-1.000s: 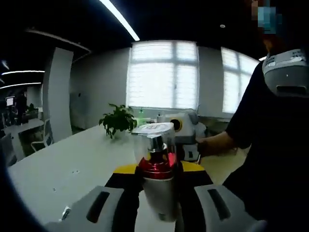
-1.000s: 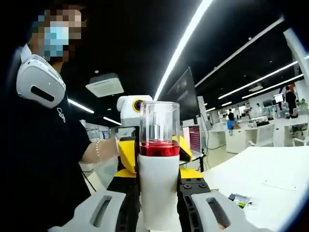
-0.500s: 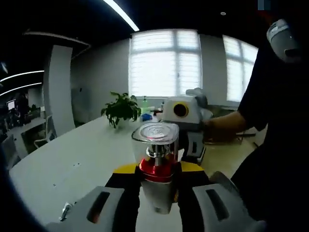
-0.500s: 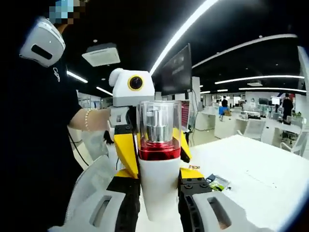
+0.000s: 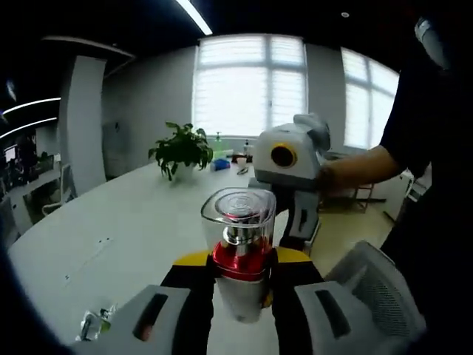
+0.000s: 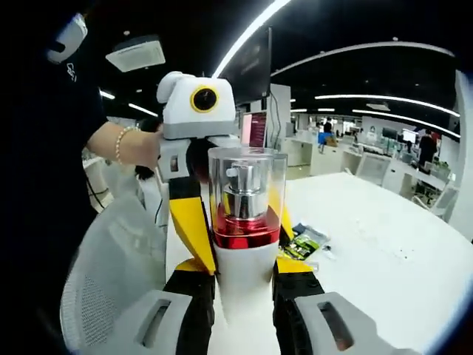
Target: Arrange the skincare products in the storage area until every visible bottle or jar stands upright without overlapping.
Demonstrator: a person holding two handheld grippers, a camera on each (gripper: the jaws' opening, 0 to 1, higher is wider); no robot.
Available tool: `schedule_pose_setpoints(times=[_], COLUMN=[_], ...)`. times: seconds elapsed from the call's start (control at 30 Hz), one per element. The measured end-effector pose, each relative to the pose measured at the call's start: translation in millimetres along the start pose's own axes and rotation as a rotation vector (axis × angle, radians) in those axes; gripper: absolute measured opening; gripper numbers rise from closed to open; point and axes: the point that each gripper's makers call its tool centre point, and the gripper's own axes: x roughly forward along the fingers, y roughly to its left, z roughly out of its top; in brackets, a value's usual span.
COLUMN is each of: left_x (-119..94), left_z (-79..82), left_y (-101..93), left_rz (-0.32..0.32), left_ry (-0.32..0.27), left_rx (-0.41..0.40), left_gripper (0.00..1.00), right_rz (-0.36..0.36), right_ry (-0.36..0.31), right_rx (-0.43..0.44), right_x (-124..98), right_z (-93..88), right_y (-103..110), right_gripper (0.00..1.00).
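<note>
Both grippers clamped on the same pump bottle, held up over the table

Left gripper [image 5: 242,277] has its jaws closed on the white body of the pump bottle [image 5: 240,251], and the right gripper [image 6: 242,285] squeezes that same bottle from the opposite side, so it's pinched between the two and sits upright above the white table [image 5: 118,237]. Bottle has a clear cap, silver pump and red collar. Right gripper view shows the left gripper's yellow-and-black jaws just behind the bottle, with the person's hand [image 6: 140,148] on its handle, a mesh office chair [image 6: 111,266] beside them, and a small green packet [image 6: 301,242] lying on the table near the bottle. Potted plant [image 5: 179,148] sits well back by the windows.
</note>
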Motion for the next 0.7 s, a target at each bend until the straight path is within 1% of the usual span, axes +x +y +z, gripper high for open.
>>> schedule_pose_setpoints(times=[0.1,0.2,0.23,0.33,0.43,0.5,0.63,0.7], left_x=[6.4,15.3,17.5,26.7,31.7,34.7,41.6,45.4], left_z=[-11.4,-21.3,-24.5,-37.6,-49.0,-56.0,-65.0,-70.3], left_y=[9.1,14.7,16.3,25.0,36.1,43.8,50.4,55.1], left_rz=[-0.01,-0.019,-0.023,-0.027,-0.033,-0.036,-0.042,-0.044], left_ry=[0.019,0.041,0.047,0.072,0.073,0.062,0.057,0.055], left_rx=[-0.003,0.005,0.011,0.024,0.016,0.003,-0.006,-0.009], left_gripper=[0.26,0.26,0.26,0.26,0.26,0.26,0.26,0.26], right_rz=[-0.009,-0.018,-0.02,-0.03,-0.038,-0.048,-0.059,-0.068], right_ry=[0.031,0.081,0.107,0.157,0.18,0.19,0.217,0.232], right_rx=[0.0,-0.012,-0.019,-0.039,-0.043,-0.04,-0.043,-0.049], right_x=[4.0,9.2,11.4,16.7,21.9,23.8,27.0,28.8], right_z=[-13.7,-26.1,-32.7,-45.2,-58.8,-63.4,-71.9,-78.6], right_y=[-9.4,-14.4,-18.1,-25.8,-40.0,-44.8,-49.0,-55.3], right_gripper=[0.22,0.22,0.22,0.22,0.21,0.21,0.21,0.21])
